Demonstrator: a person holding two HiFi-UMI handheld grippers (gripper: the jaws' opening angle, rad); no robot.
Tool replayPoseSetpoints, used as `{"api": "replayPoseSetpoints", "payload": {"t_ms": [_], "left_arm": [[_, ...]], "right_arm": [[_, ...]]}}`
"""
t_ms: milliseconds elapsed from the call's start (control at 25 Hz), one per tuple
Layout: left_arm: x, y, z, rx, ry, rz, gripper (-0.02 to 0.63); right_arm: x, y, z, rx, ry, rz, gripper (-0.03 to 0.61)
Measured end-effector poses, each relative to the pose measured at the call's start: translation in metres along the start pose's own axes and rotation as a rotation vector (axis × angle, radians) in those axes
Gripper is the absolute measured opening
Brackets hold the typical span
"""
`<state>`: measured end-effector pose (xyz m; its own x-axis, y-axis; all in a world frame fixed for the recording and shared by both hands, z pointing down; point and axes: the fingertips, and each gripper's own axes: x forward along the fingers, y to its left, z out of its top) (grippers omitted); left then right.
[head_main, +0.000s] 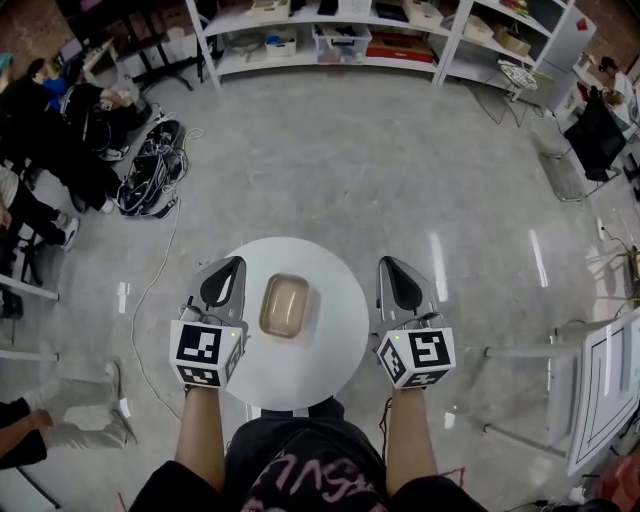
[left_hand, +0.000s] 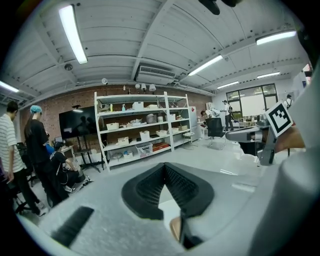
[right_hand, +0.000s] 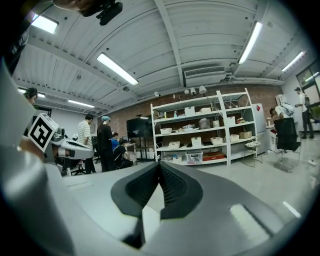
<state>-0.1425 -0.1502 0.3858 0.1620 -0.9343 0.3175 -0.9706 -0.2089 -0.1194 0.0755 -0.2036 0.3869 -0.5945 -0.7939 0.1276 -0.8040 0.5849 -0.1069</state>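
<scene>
A shallow tan dish (head_main: 285, 306) lies upright on the round white table (head_main: 335, 320).

A round white table (head_main: 335, 345) stands on the grey floor (head_main: 400, 150); one shallow tan dish (head_main: 285, 306) lies near its middle.

glossy floor (head_main: 400, 160), matt white table (head_main: 330, 330)

Bright, even light from the ceiling strip lights (left_hand: 72, 32). Glare streaks on the floor (head_main: 437, 262), right. Fisheye bends and darkens edges. My left gripper (left_hand: 164, 170), near, reads soft.
</scene>
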Motion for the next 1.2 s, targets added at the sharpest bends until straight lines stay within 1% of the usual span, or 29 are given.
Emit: {"api": "replayPoseSetpoints", "payload": {"t_ms": [520, 760, 880, 1040, 1200], "left_arm": [[0.025, 0.007, -0.053, -0.031, 0.103, -0.035, -0.003], [0.033, 0.002, -0.086, -0.045, 0.170, -0.057, -0.003], [0.036, -0.004, -0.109, -0.051, 0.203, -0.074, -0.003], [0.037, -0.012, -0.133, -0.063, 0.230, -0.098, -0.003], [0.033, -0.023, -0.159, -0.078, 0.275, -0.108, -0.003]], "right_arm": [[0.031, 0.009, -0.052, 0.025, 0.099, 0.003, 0.008], [0.037, 0.016, -0.081, 0.058, 0.137, 0.014, 0.008], [0.037, 0.021, -0.099, 0.057, 0.164, 0.017, 0.008], [0.035, 0.020, -0.126, 0.071, 0.209, 0.001, 0.008], [0.024, 0.017, -0.149, 0.074, 0.244, -0.002, 0.008]]}}
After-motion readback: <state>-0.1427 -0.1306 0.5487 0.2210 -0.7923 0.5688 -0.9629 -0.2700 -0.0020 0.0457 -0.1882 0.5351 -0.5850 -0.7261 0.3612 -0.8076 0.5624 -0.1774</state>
